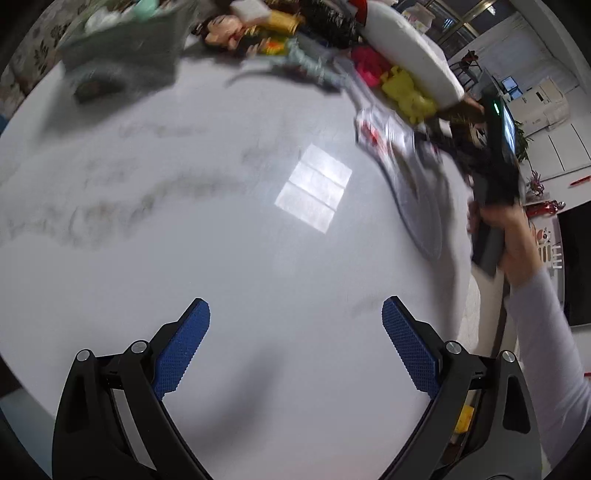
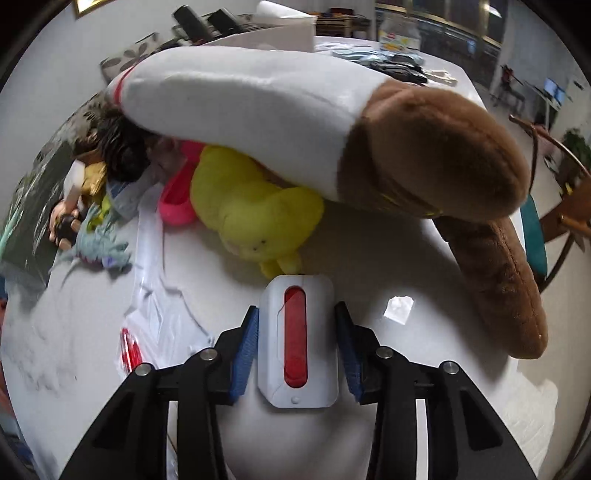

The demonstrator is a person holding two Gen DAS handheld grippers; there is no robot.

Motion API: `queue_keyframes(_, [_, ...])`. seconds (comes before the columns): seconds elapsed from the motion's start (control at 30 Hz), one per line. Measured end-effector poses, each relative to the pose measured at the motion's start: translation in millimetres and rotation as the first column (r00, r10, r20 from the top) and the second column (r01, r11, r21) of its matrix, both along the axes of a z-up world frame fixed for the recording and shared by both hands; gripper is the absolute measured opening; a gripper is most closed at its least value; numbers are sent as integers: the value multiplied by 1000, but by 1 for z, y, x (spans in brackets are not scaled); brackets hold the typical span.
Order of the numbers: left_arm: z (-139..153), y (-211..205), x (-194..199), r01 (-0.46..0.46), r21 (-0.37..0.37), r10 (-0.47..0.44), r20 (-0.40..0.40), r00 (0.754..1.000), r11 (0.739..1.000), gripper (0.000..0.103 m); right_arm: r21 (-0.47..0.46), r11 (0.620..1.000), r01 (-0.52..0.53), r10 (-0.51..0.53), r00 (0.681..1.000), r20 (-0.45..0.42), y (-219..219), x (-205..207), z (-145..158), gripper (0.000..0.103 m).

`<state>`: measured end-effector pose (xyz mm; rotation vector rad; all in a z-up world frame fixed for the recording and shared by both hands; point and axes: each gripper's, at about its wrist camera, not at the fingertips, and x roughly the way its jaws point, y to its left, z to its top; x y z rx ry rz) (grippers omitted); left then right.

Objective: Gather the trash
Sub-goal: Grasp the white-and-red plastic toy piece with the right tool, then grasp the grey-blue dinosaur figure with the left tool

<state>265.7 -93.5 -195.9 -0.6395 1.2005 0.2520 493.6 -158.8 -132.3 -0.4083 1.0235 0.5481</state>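
My left gripper (image 1: pixel 295 321) is open and empty, low over the white marble table (image 1: pixel 184 240). My right gripper (image 2: pixel 295 332) is shut on a white box with a red window (image 2: pixel 297 343) and holds it just above the table. A clear plastic wrapper with red print (image 2: pixel 147 325) lies on the table left of the right gripper; it shows blurred in the left wrist view (image 1: pixel 391 136). The right gripper's body and the hand holding it (image 1: pixel 495 206) show at the right edge of the left wrist view.
A large white and brown plush (image 2: pixel 332 122) lies over a yellow plush (image 2: pixel 251 214) and a pink toy (image 2: pixel 177 199) at the table's back. A dinosaur figure (image 2: pixel 99 243), dolls (image 1: pixel 221 29) and a green bin (image 1: pixel 122 40) stand along the far edge.
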Motion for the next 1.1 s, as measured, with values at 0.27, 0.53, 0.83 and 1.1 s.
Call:
queue_keyframes(0.27, [-11, 84, 118, -266, -129, 276, 64, 959, 955, 92, 184, 982, -41, 46, 999, -19, -29, -46, 36, 41])
queue_keyframes(0.53, [-54, 125, 182, -671, -178, 648, -172, 742, 720, 92, 320, 945, -73, 95, 994, -55, -45, -96, 58, 41])
queue_keyframes(0.83, [-40, 125, 230, -615, 9, 606, -179, 775, 789, 49, 406, 913, -49, 92, 992, -88, -63, -115, 69, 41])
queue_keyframes(1.1, [-35, 123, 173, -482, -124, 476, -74, 876, 868, 32, 410, 911, -37, 89, 990, -108, -63, -126, 67, 41])
